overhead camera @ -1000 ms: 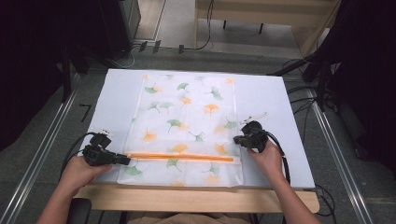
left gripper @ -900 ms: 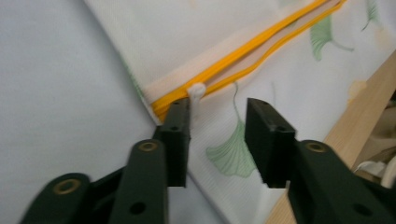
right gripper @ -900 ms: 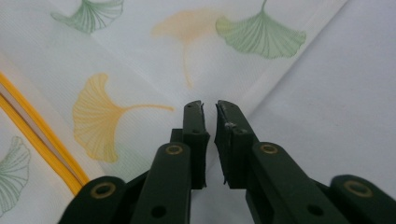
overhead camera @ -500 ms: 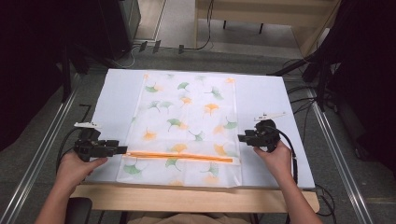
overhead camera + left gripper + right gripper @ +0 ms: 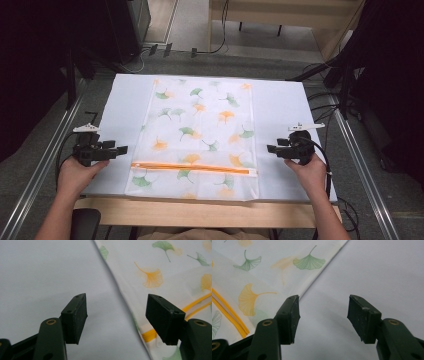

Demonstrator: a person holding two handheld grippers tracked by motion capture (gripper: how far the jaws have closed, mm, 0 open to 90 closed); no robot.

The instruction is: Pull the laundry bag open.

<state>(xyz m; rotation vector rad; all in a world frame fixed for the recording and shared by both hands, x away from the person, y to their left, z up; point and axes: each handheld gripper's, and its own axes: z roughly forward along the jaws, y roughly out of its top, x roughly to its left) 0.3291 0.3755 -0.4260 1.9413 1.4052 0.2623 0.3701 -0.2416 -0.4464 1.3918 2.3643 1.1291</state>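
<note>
A white bag [image 5: 200,130] printed with green and orange ginkgo leaves lies flat on the white mat [image 5: 300,105]. Its orange zipper [image 5: 192,168] runs across near the front. My left gripper [image 5: 124,149] hovers just off the bag's left edge, level with the zipper. Its jaws have just been opening and stand open with nothing between them [image 5: 117,315]; the bag's edge [image 5: 170,270] lies past them. My right gripper [image 5: 270,148] sits off the bag's right edge. Its jaws have also just been opening and hold nothing [image 5: 323,317], with the bag [image 5: 274,267] to their left.
The mat covers a wooden table whose front edge [image 5: 200,212] is bare. Metal rails [image 5: 45,170] run along both sides. Cables [image 5: 325,107] trail at the right, and dark equipment and a wooden bench [image 5: 280,20] stand behind the table.
Both grippers were at the zipper's ends on the bag. They have opened and drawn outward off the bag's sides onto the bare mat. The bag stays flat.
</note>
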